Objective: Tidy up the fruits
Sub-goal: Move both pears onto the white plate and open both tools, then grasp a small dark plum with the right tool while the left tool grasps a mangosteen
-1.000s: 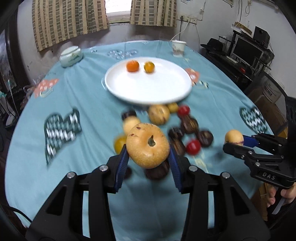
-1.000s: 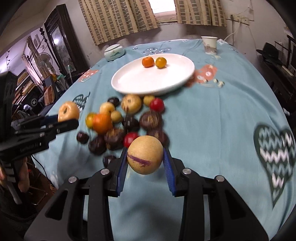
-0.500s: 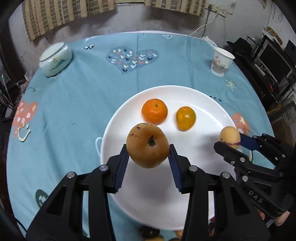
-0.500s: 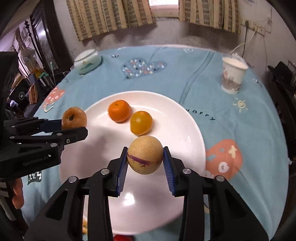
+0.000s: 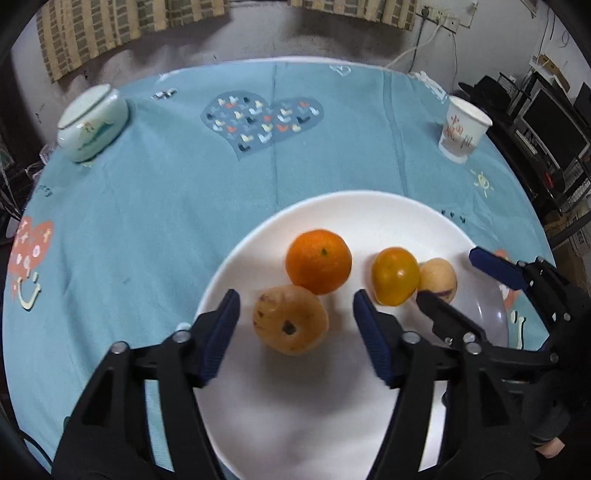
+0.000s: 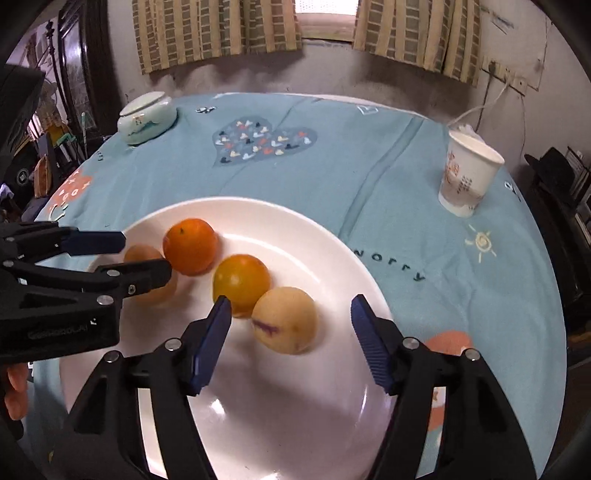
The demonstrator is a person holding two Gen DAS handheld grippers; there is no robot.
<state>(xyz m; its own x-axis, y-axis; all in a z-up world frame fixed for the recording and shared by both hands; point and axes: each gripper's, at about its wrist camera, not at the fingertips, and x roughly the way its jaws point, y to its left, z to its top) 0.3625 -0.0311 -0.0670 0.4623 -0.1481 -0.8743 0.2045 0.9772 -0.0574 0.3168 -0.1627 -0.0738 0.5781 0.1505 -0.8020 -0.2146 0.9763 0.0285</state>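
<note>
Both grippers' fingers have just been opening: the left gripper (image 5: 293, 308) stands wide around the brown fruit (image 5: 290, 319), the right gripper (image 6: 290, 317) around the pale fruit (image 6: 284, 320), both on the plate (image 6: 325, 251). Blue-clothed round surface (image 6: 332, 173), cup (image 6: 467, 175), lidded jar (image 6: 146, 117), curtained window (image 6: 327, 16) behind.

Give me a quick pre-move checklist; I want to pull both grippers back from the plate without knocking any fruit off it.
1. Left gripper jaws just opened, clear of the brown fruit: ok.
2. Right gripper jaws just opened, clear of the pale streaked fruit: ok.
3. Both fruits lie on the white plate: ok.
4. Fruits fully at rest: cannot tell.
5. Orange and yellow fruit inside the rim: ok.
</note>
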